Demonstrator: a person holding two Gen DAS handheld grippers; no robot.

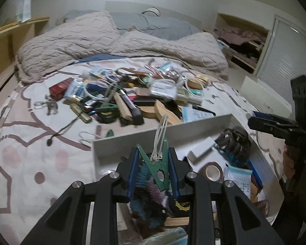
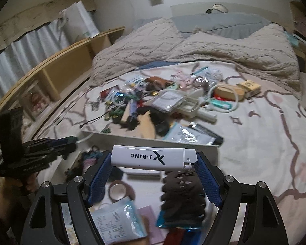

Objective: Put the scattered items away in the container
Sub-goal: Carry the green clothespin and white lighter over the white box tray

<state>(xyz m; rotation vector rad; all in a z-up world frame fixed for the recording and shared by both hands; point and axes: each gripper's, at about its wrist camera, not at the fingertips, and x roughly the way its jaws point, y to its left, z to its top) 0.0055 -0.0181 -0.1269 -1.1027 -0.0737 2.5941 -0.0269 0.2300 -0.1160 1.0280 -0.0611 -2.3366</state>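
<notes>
**A:** Left wrist view first. The left gripper (image 1: 153, 163), low in the centre of the frame, is pinched on a green clothespin (image 1: 159, 167) with a white loop (image 1: 160, 134) threaded through it. It hangs over the white container (image 1: 132, 143), which fills the lower middle and right.

**B:** What could go wrong there?

**A:** The clothespin sits crooked between the pads. I judge that if the loop catches a finger on release, the peg may swing out past the wall onto the bedsheet (image 1: 40, 143). The pile of scattered items (image 1: 122, 98) lies in the middle of the frame, beyond the far wall. The right gripper (image 1: 275, 124) shows at the right edge.

**B:** And the right wrist view?

**A:** Here the right gripper (image 2: 153, 161) stands spread wide, because it clamps a white lighter (image 2: 153, 157) end to end, lying crosswise in the lower centre. Below it the container (image 2: 193, 143) already holds a tape roll (image 2: 118, 192), a dark hair claw (image 2: 183, 192) and plastic packets (image 2: 116, 218).

**B:** The risk?

**A:** Only the lighter's ends bear on the pads, so I think it could pivot or slip out early. The left gripper (image 2: 57, 145) is close at the left of the frame; the two could knock together over the container.
</notes>
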